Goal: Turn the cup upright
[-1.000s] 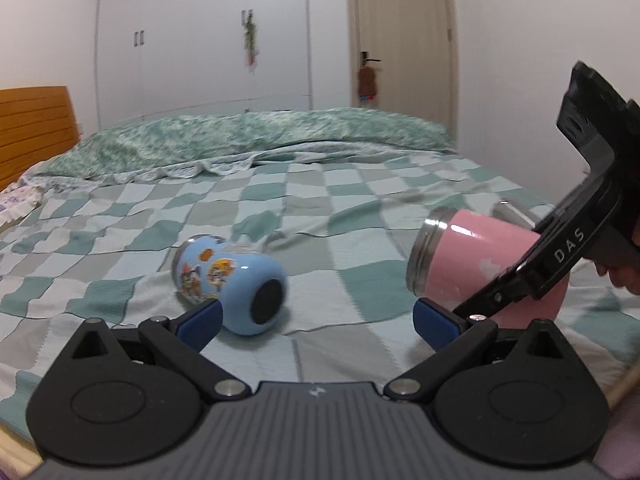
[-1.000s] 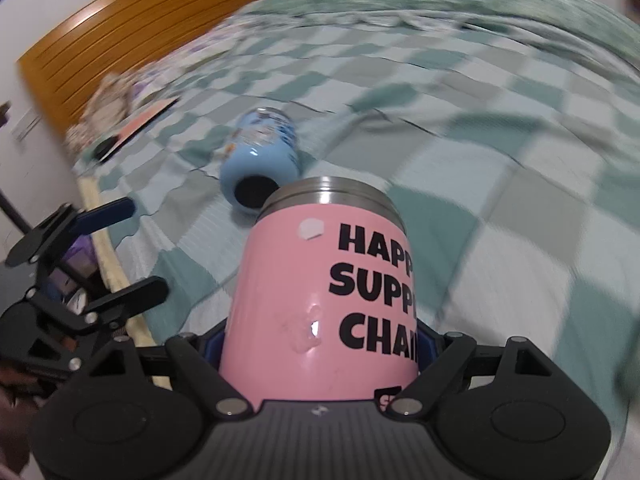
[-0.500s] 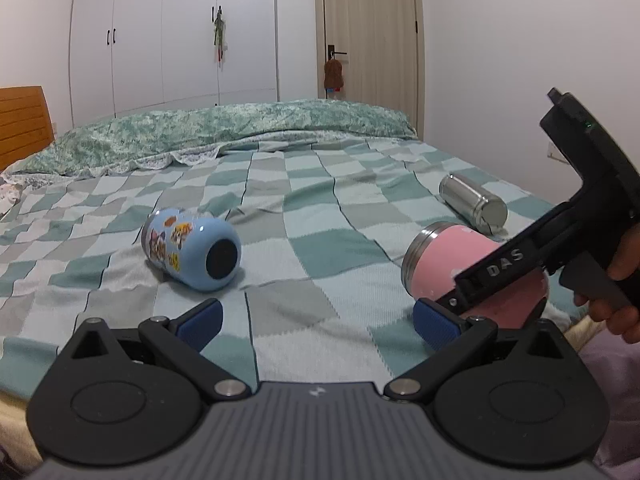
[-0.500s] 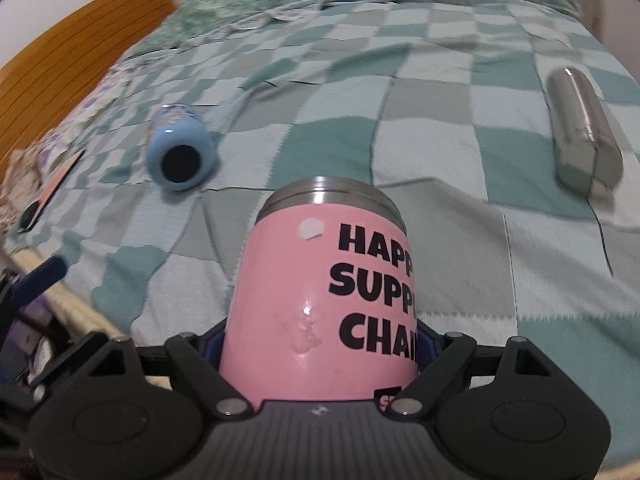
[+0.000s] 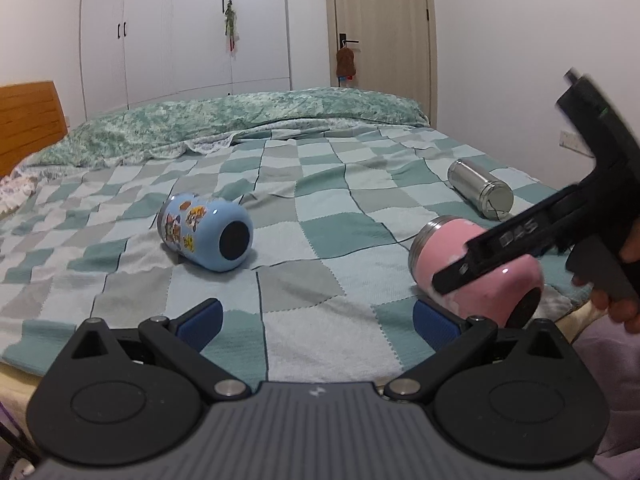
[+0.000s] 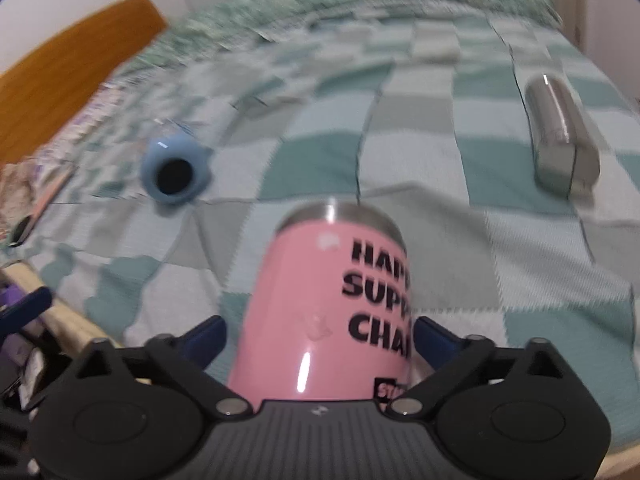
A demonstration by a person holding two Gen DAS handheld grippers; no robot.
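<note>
A pink cup [image 6: 332, 304] with a steel rim and black lettering lies on its side on the checked bedspread [image 5: 320, 240]. It also shows in the left wrist view [image 5: 448, 256]. My right gripper [image 6: 320, 334] straddles it with the jaws spread; the left pad stands clear of the cup, the right pad is close to it. My left gripper [image 5: 316, 316] is open and empty, low over the bed's near edge, left of the pink cup.
A blue cartoon cup [image 5: 206, 238] lies on its side, base toward me, also in the right wrist view [image 6: 174, 174]. A steel bottle [image 5: 480, 190] lies at the right, also seen by the right wrist camera [image 6: 560, 140]. Wooden headboard [image 5: 28, 120] far left.
My right gripper has opened from its hold on the pink cup, which now lies on the bed. The right wrist view is blurred by motion. The left gripper has drifted slightly.
</note>
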